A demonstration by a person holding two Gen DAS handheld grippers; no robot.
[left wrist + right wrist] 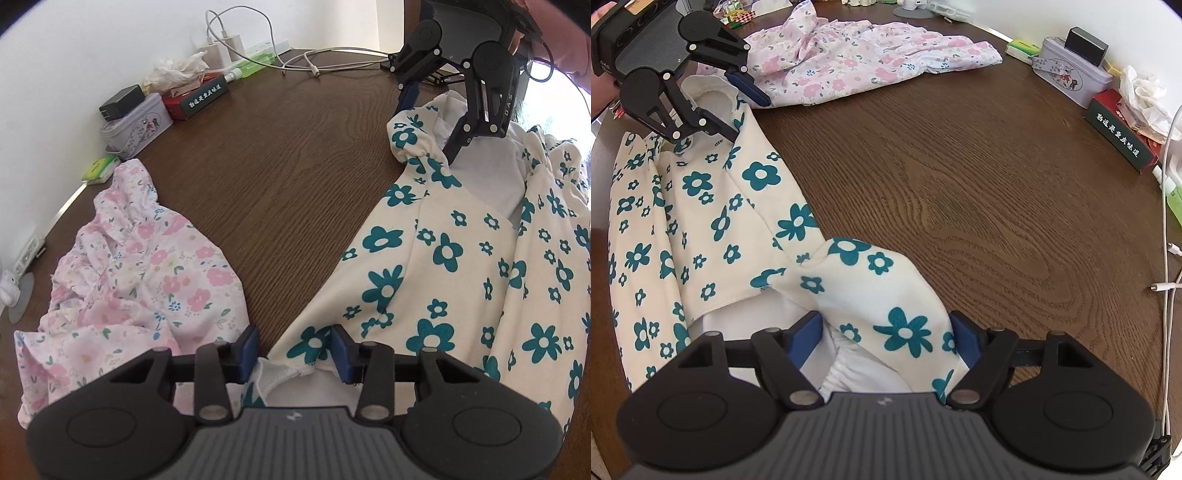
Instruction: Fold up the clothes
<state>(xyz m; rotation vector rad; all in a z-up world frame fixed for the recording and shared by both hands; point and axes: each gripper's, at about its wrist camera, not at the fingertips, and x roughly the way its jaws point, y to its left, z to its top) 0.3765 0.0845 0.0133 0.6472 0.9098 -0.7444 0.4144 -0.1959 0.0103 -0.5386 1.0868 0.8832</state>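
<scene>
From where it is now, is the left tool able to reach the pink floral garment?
Probably yes: the pink floral garment lies just beside the left tool, with only bare wooden table between, though teal-flowered fabric sits between its fingers.

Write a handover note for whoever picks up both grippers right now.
Left gripper: fingers either side of one edge of the teal-flowered garment, not visibly pinching.
Right gripper: fingers astride a raised fold at its other end, grip unconfirmed.
The garment lies rumpled along the wooden table edge; the pink floral garment sits crumpled farther in.
Done: nothing folded.
Left: close on the fabric, spread it, fold it, then the pink one.
</scene>
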